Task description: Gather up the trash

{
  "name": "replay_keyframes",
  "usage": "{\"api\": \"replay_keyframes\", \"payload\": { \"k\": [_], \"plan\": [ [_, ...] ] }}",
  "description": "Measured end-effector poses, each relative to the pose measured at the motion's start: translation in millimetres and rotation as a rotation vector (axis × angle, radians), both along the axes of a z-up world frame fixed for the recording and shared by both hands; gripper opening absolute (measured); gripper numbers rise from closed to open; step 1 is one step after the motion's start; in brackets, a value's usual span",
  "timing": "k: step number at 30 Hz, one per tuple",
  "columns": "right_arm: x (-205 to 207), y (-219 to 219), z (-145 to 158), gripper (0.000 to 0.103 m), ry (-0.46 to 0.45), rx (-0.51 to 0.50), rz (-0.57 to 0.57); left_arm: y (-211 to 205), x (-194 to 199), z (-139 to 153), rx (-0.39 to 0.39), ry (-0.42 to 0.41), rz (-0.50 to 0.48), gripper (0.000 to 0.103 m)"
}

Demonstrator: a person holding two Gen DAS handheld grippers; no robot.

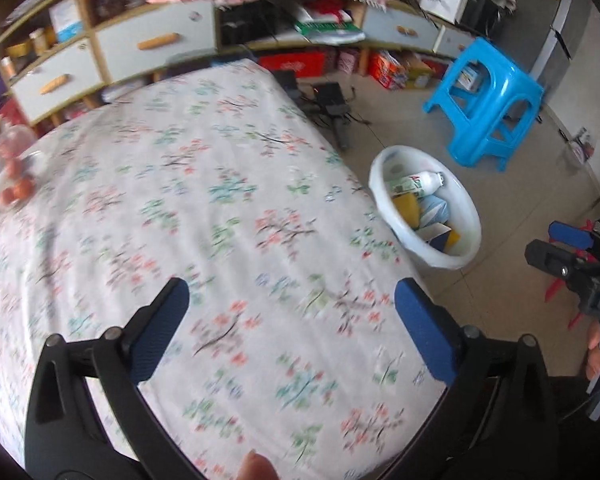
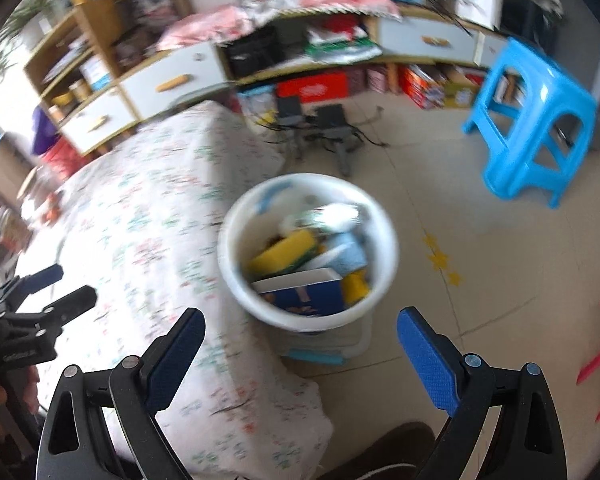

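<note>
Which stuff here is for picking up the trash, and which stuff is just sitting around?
For the job:
- white basin on the floor
- trash in it: bottle, yellow sponge, blue box
- left gripper and right gripper, both open and empty

Just sitting around:
- blue stool
- flowered tablecloth
- shelves and drawers

Empty tongs (image 1: 292, 320) above floral tablecloth (image 1: 204, 184)

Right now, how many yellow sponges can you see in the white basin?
2. One yellow sponge lies at the left of the white basin, another at the right by the blue box; more may be buried.
</note>
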State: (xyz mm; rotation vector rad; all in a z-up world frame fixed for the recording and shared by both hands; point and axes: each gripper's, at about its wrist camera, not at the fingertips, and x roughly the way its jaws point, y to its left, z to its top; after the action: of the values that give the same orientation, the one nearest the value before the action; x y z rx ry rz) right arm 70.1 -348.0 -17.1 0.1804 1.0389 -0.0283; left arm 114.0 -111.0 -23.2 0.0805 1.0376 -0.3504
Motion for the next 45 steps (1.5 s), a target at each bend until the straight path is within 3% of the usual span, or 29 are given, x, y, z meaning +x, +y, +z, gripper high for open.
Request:
{"api": "replay_keyframes", "payload": {
  "k": [9,18,29,45],
  "plan": [
    [-52,61,12,0.098,-0.147,-0.039,0.079,47,-58,19,0.051,-0.16,0.191,0.102],
    [-67,88,2,0.098,-0.232,-0.109,0.052,59,-100,19,0.1,-0.256,0.265,0.102],
    [-81,119,6,0.098,-0.332,-0.163,0.117,71,-112,21,0.07,-0.277,0.331,0.102],
    [-75,118,6,0.098,-0.308,-0.131,0.1,66,-115,27,0.043,-0.29,0.318,0.102]
  ]
}}
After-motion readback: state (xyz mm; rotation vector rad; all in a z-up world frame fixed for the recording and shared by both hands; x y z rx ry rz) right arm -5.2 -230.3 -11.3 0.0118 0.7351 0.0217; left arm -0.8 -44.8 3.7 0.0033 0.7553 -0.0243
